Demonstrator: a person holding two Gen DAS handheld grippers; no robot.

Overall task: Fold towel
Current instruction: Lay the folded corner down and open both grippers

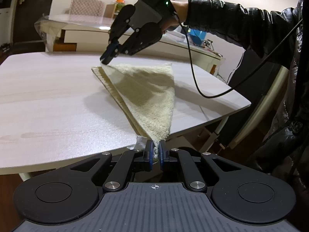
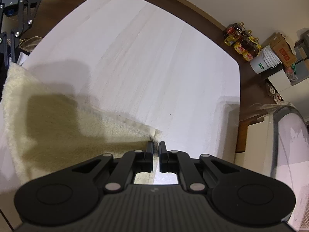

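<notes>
left gripper (image 1: 155, 151) pinches towel (image 1: 146, 89) corner | right gripper (image 2: 156, 147) pinches opposite corner | no readable writing

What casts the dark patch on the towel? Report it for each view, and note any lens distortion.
Left wrist view: the right gripper above shades the cream towel; the white table edges bow. Right wrist view: a blocky gripper-shaped shadow lies on the towel; the table outline curves strongly.

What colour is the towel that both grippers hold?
The towel is pale cream-yellow, plain with no pattern; the left wrist view shows it best.
</notes>
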